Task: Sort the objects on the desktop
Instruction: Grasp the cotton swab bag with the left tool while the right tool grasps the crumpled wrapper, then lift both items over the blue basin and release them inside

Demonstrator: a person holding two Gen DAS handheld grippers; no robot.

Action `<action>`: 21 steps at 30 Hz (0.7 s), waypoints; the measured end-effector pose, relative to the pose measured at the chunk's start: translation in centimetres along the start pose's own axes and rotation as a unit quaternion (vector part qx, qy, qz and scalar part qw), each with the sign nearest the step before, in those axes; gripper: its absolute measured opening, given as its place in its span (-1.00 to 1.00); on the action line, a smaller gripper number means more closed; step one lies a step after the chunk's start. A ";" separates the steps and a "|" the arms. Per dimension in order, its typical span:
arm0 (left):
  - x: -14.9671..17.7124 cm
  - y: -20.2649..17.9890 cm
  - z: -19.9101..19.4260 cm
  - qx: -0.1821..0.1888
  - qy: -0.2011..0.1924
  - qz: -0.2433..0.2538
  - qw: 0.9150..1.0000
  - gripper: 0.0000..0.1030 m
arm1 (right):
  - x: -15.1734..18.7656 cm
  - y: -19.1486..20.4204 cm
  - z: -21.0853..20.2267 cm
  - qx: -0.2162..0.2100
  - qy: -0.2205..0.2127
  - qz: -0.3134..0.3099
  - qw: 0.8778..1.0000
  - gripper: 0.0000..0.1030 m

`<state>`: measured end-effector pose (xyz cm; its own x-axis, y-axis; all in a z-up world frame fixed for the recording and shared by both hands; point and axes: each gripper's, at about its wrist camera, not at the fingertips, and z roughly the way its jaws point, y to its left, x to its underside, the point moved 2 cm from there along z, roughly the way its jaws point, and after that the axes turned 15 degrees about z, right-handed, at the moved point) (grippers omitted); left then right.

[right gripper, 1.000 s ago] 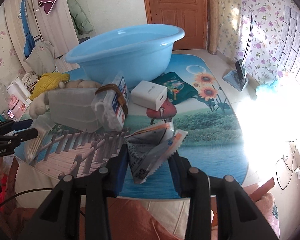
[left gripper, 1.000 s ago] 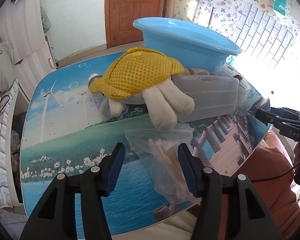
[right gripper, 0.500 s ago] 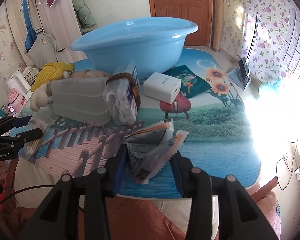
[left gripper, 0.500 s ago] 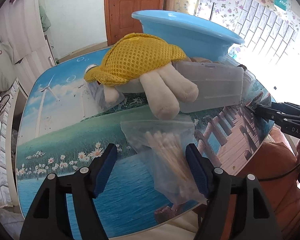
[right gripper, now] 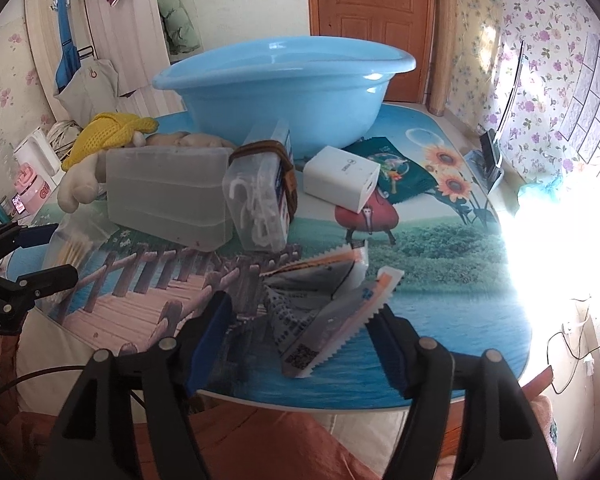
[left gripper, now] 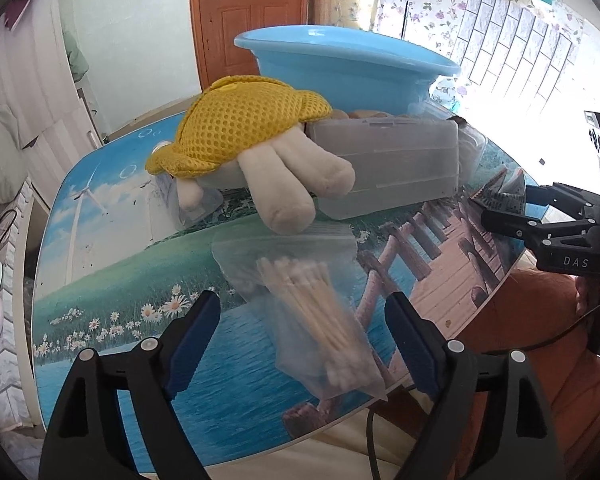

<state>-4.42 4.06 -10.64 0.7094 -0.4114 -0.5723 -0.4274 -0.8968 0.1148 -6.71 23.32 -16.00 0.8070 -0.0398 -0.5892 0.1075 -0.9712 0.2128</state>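
Left gripper (left gripper: 302, 332) at the bottom of the left wrist view, jaws spread wide after just opening, blue pads clear of the bag of cotton swabs (left gripper: 320, 312) lying between them on the desk (left gripper: 112, 280) near its lower edge. Bag not gripped; top end reaching up toward the centre of the frame, just under the plush toy (left gripper: 260, 152) with the yellow mesh cover. Toy leaning against a clear plastic box (left gripper: 388, 168) in the middle of the frame, with a blue basin (left gripper: 340, 68) behind it at upper centre.

Right gripper (right gripper: 304, 344) at the bottom of the right wrist view, jaws likewise just opened and standing wide, pads apart from the crumpled sachets (right gripper: 324, 304) resting between them on the desk at lower centre. Nothing held. Above the sachets, a small clear case of floss picks (right gripper: 260, 200) with a brown band around it, beside the plastic box at centre left. White charger (right gripper: 342, 178) and green packet (right gripper: 392, 168) to the right of centre, in front of the basin.
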 end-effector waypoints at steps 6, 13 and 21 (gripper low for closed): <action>0.2 -0.6 0.2 -0.005 0.000 0.009 1.000 0.65 | 0.1 0.3 0.2 0.010 -0.002 -0.008 1.000 0.58; -0.1 0.0 -0.2 -0.004 -0.015 0.011 1.000 -0.35 | -0.2 -0.4 -0.3 0.022 -0.015 0.005 1.000 -0.12; -1.4 1.4 -2.5 -0.005 -0.045 -0.007 0.999 -0.40 | -0.5 -0.8 -1.6 0.011 -0.031 0.017 0.999 -0.26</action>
<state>-4.60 2.96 -7.62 0.6611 -0.3836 -0.6448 -0.4121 -0.9039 0.1151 -6.32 24.45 -14.64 0.7721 -0.0872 -0.6295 0.0670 -0.9738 0.2171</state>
